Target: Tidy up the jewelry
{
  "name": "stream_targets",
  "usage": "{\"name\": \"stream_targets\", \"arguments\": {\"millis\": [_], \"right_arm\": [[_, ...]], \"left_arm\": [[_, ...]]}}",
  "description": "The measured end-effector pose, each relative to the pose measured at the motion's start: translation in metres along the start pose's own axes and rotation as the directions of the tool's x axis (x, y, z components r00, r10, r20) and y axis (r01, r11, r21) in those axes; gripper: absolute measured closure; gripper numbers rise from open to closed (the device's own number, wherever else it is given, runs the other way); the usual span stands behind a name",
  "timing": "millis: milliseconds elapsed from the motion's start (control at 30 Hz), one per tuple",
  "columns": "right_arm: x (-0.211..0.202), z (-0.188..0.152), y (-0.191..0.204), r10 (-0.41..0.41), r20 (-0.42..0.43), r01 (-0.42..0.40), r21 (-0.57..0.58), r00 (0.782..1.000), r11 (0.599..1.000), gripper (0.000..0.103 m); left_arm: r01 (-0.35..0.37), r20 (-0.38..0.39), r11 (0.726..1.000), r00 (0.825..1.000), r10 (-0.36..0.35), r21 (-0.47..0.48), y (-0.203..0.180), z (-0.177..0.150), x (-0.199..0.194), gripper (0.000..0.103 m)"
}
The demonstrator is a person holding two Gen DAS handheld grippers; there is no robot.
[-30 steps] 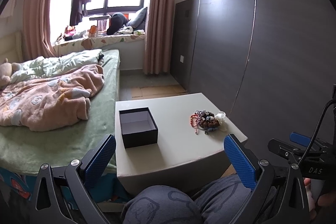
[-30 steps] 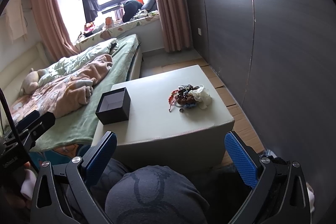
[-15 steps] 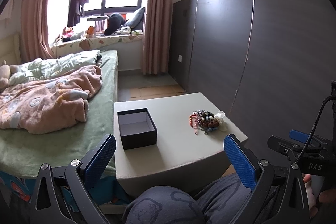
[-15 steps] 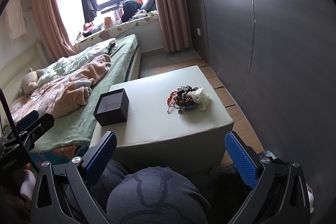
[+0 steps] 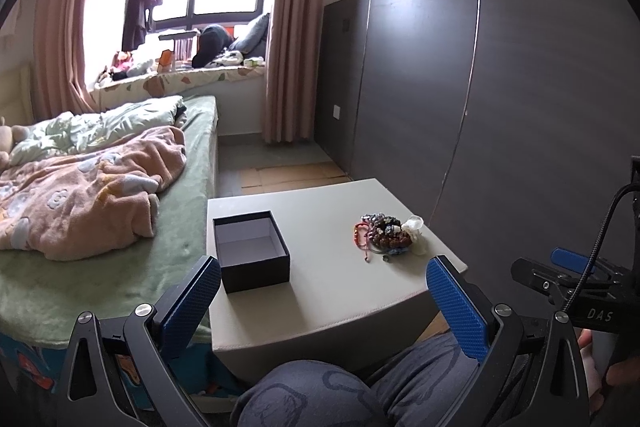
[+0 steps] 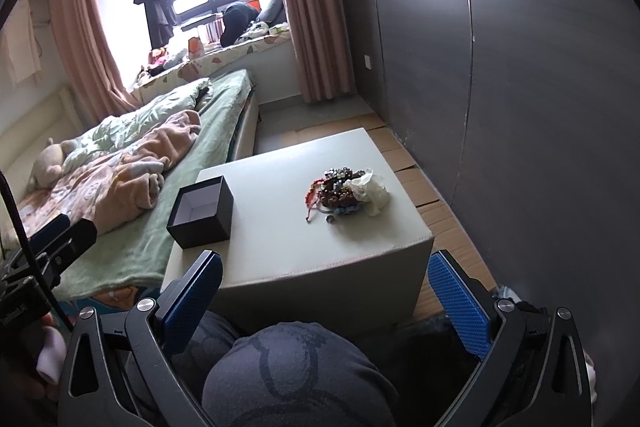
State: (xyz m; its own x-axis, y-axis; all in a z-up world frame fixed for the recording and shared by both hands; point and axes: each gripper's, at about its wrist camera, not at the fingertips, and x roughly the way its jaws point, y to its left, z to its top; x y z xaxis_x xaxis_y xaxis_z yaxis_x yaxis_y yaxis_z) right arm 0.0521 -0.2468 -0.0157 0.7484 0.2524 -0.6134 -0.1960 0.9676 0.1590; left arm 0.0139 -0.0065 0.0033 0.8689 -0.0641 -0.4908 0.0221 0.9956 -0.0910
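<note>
Left wrist: gripper [image 5: 324,303] wide, empty.

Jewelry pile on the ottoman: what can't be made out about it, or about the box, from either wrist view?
- Jewelry pile: too small and tangled in both views to count pieces.
- White item: its nature is unclear, and it hides the pile's far side in the right wrist view.
- Black box: its near wall hides part of the floor in both views.

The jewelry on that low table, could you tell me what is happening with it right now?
Nothing is being handled yet. A seated person holds the left tool and the right tool open and empty above their knees, short of the table. The jewelry pile lies tangled beside a white cloth, and the open black box stands apart from it, with nothing visible inside.
</note>
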Motion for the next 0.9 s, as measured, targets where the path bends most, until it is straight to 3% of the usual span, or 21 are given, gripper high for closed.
{"name": "stream_targets", "arguments": {"millis": [600, 900], "right_arm": [[0.026, 0.016, -0.044, -0.034, -0.031, 0.037, 0.085, 0.999, 0.996, 0.000], [0.045, 0.024, -0.073, -0.043, -0.039, 0.047, 0.131, 0.998, 0.990, 0.000]], "left_arm": [[0.102, -0.068, 0.994, 0.993, -0.100, 0.030, -0.028, 0.009, 0.051, 0.000], [0.191, -0.142, 0.982, 0.972, -0.187, 0.011, -0.037, 0.010, 0.094, 0.000]]}}
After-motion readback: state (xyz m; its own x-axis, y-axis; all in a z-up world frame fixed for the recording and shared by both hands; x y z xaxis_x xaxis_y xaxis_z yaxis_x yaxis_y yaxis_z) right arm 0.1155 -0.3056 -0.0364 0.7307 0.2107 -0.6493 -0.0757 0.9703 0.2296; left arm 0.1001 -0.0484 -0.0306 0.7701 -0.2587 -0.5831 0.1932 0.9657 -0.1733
